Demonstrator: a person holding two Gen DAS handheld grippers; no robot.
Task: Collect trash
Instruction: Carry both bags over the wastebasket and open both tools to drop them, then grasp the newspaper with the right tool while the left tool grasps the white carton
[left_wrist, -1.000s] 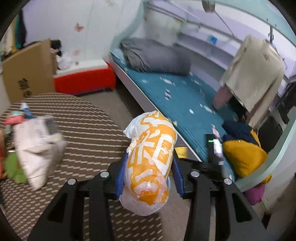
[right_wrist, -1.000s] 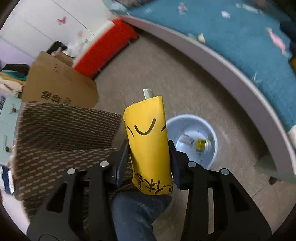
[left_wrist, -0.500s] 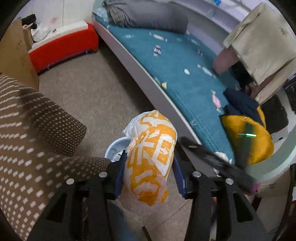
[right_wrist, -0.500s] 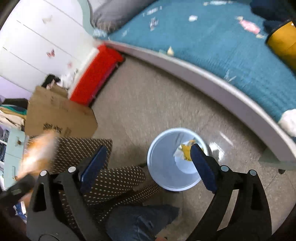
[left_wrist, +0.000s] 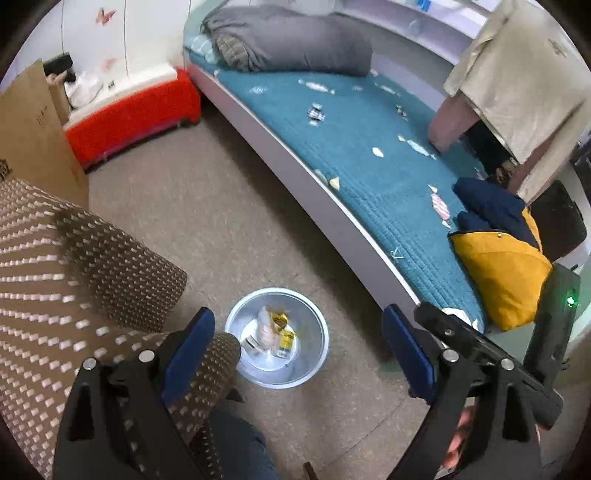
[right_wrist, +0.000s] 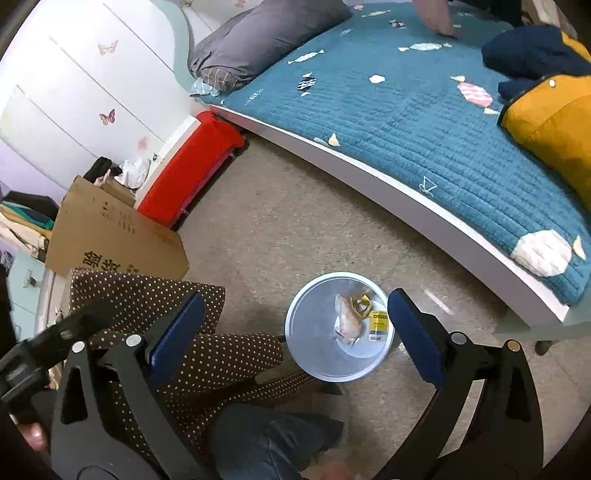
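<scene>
A round pale-blue trash bin (left_wrist: 317, 325) stands on the floor below both grippers; it also shows in the right wrist view (right_wrist: 295, 343). Inside lie the orange-and-white wrapper (left_wrist: 266, 328) and the yellow pouch (left_wrist: 285, 341), seen in the right wrist view too: wrapper (right_wrist: 346, 321), pouch (right_wrist: 379, 325). My left gripper (left_wrist: 297, 345) is open and empty above the bin. My right gripper (right_wrist: 291, 332) is open and empty above the bin.
A table with a brown dotted cloth (left_wrist: 92, 288) hangs over the left, beside the bin. A bed with a teal cover (left_wrist: 369, 147) runs along the right. A red storage box (left_wrist: 133, 114) and a cardboard box (right_wrist: 110, 236) stand at the back left. My knee (right_wrist: 266, 439) is below.
The left gripper opened and the orange-and-white wrapper dropped into the bin. The right gripper let go of the yellow pouch earlier and stays open. Both views now look down at the bin.
</scene>
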